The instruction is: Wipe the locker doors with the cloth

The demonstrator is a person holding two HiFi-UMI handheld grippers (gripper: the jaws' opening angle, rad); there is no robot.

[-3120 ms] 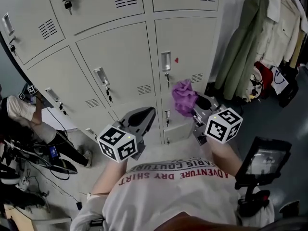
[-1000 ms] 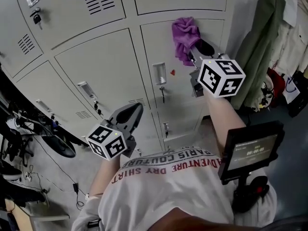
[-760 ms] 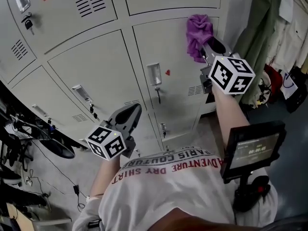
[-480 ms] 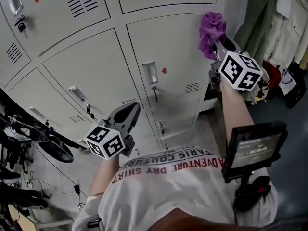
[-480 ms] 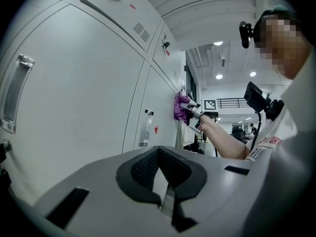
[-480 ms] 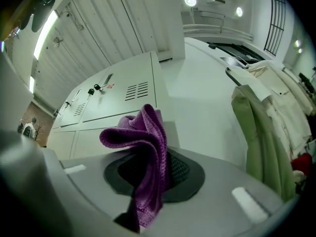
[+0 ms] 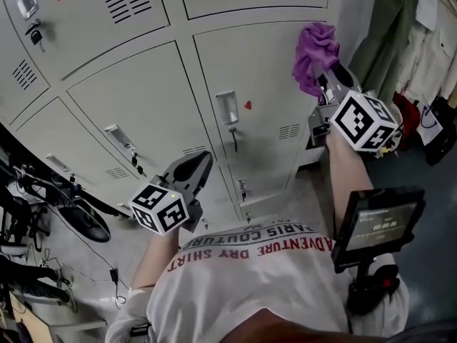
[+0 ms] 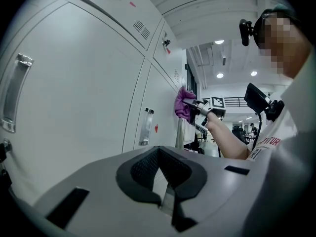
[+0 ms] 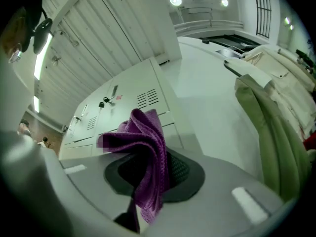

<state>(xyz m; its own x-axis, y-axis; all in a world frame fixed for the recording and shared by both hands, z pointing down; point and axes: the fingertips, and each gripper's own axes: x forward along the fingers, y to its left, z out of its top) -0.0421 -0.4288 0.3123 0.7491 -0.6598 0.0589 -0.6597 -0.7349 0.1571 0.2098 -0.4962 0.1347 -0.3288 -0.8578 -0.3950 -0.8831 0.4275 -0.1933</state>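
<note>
Nearest the camera is the person's white printed shirt [image 7: 250,263]. Just beyond it the left gripper [image 7: 191,174] hangs low and idle, its fingers together on nothing, pointed at the lower lockers. Higher and to the right, the right gripper [image 7: 335,84] has its fingers clamped on a bunched purple cloth [image 7: 314,52], which sits against the upper right corner of a pale grey locker door [image 7: 264,70]. No streaks or damp marks show, so how much has been wiped cannot be read; judging by the cloth's place, this door is in hand and the doors to the left [image 7: 136,98] are probably still to do. The cloth is close to the door's right edge, where the bank of lockers ends. Hanging coats [image 7: 385,27] crowd the far right, so open room lies leftward and downward, apart from the door's raised handle [image 7: 226,108] and key.
</note>
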